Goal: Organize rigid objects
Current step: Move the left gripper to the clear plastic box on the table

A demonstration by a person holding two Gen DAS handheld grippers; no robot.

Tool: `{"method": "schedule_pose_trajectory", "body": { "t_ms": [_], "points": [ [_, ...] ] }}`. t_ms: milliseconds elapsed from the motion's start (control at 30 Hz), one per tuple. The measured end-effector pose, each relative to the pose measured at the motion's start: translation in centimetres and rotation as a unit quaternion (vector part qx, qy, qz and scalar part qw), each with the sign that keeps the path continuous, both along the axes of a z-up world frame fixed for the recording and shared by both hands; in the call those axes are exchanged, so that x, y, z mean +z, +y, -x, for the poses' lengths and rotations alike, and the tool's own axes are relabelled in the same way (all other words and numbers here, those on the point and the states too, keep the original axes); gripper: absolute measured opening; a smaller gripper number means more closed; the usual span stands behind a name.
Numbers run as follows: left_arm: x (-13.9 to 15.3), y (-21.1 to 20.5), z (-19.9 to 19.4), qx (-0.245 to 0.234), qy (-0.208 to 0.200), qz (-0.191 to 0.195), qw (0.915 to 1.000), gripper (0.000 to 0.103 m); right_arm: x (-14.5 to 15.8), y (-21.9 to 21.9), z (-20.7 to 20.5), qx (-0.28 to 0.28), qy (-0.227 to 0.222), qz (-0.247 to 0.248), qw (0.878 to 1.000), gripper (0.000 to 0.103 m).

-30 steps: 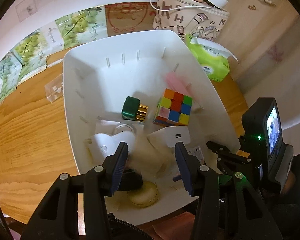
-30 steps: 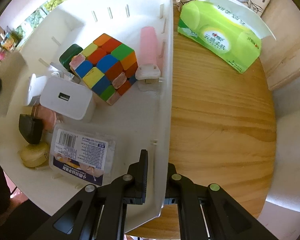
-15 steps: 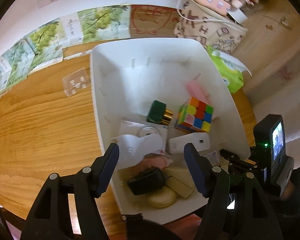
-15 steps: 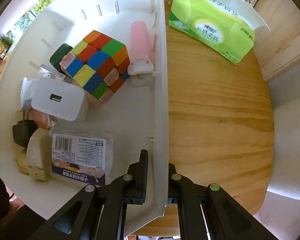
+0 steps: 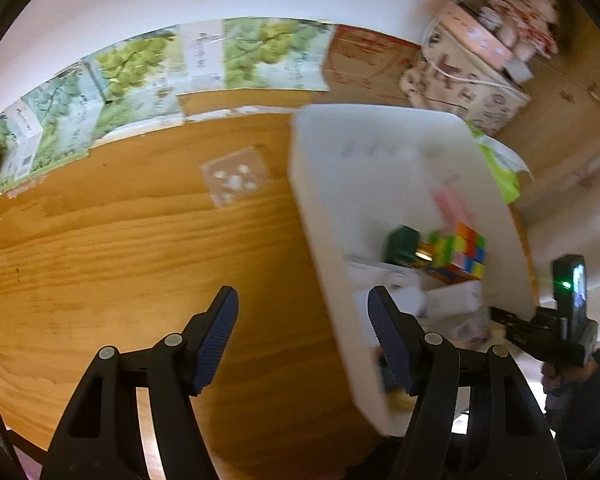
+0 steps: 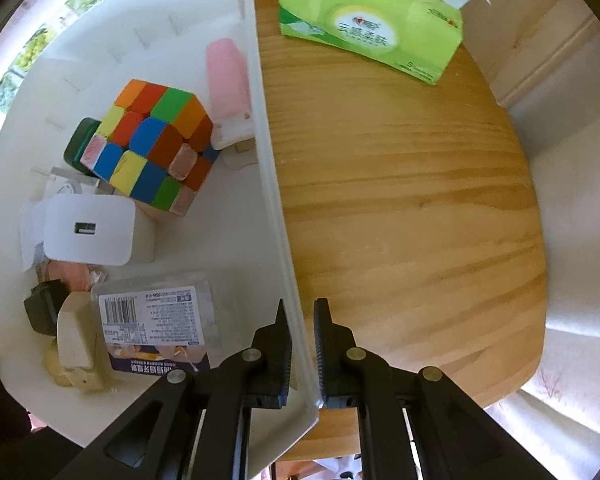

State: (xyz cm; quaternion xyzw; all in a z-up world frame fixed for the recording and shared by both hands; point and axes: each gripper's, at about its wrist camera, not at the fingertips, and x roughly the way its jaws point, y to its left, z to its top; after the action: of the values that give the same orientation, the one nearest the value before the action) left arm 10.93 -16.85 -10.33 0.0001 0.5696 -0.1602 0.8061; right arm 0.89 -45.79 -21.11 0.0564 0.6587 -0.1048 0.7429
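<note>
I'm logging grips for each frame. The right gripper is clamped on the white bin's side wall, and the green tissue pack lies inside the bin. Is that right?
Not quite. The right gripper is clamped on the white bin's side wall, but the green tissue pack lies outside the bin, on the wooden table. The right wrist view shows it.

Wooden table (image 5: 120,264) carries white bin (image 5: 324,216), tissue pack (image 6: 370,20), clear box (image 5: 234,178).

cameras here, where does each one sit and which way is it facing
Left wrist: on the left gripper, looking steeply down at the wooden table beside the white bin; open fingers and the other hand's gripper show.
Right wrist: on the right gripper, looking straight down, clamped on the bin wall.
Shared: bin, colour cube, table.
</note>
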Motion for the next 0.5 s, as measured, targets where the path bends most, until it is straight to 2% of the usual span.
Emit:
{"method": "schedule_pose_trajectory", "body": {
  "t_ms": [267,500],
  "points": [
    [-1.0,3.4,-4.5,-0.020,-0.018,-0.018,0.9995,0.071,0.0,-0.3,-0.3,-0.046,-0.002,0.004,0.999,0.014],
    [-2.2,2.8,-8.2,-0.071,-0.025,-0.027,0.9968,0.071,0.3,0.1,0.7,-0.058,-0.009,0.016,0.998,0.016]
  ]
}}
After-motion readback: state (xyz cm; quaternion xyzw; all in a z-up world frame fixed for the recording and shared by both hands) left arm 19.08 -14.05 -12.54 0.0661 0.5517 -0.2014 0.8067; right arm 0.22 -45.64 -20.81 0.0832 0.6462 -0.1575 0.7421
